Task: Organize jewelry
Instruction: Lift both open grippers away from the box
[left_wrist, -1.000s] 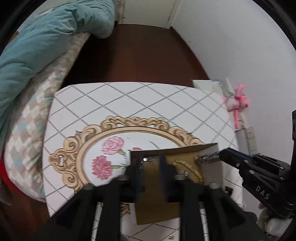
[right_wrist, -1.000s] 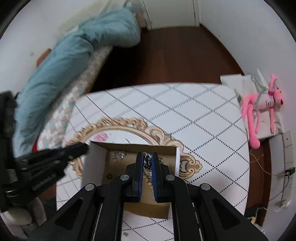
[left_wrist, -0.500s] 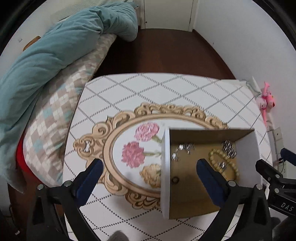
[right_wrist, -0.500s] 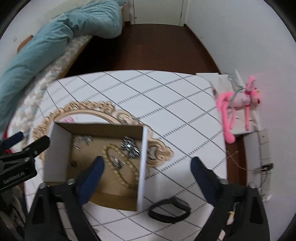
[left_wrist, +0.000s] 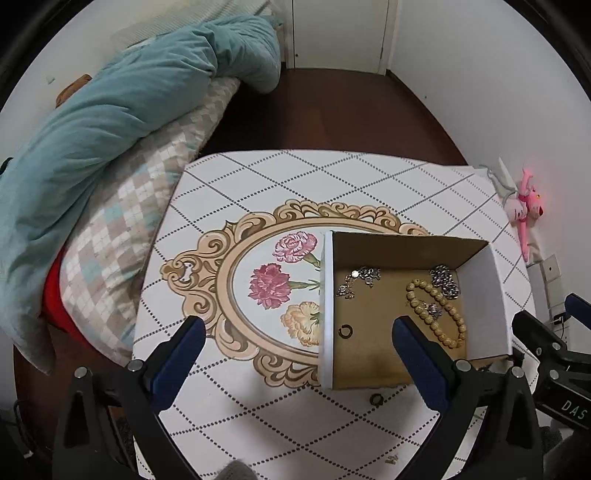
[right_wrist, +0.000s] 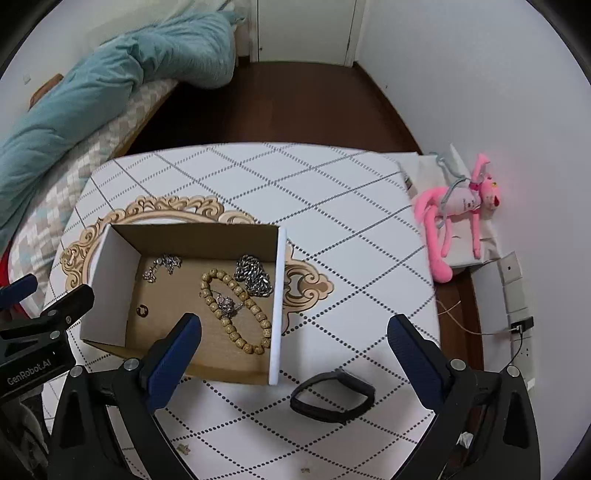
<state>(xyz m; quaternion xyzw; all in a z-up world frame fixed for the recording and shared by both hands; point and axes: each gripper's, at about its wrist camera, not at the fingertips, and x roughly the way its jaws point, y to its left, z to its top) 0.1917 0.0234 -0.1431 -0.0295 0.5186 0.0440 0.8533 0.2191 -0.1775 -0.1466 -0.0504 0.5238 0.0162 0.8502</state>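
An open cardboard box (left_wrist: 484, 291) (right_wrist: 110, 280) sits on the patterned table. Inside lie a wooden bead bracelet (left_wrist: 436, 314) (right_wrist: 232, 310), a thick silver chain (left_wrist: 445, 280) (right_wrist: 255, 277), a thin silver chain (left_wrist: 356, 280) (right_wrist: 162, 266) and a small ring (left_wrist: 345, 331) (right_wrist: 142, 311). A second small ring (left_wrist: 376, 400) lies on the table in front of the box. A black wristband (right_wrist: 332, 397) lies on the table right of the box. My left gripper (left_wrist: 299, 350) is open and empty above the box's left wall. My right gripper (right_wrist: 295, 350) is open and empty above the box's right wall.
The white table (right_wrist: 332, 206) has a dotted diamond pattern and an ornate flower print (left_wrist: 280, 280). A bed with a teal duvet (left_wrist: 110, 122) lies to the left. A pink plush toy (right_wrist: 458, 218) rests on a white bag at the right wall, with a power strip (right_wrist: 517, 288) below it.
Both grippers opened wide and pulled back and up from the box. The right gripper let go of the silver chain, which now lies in the box. The box rests on the table.
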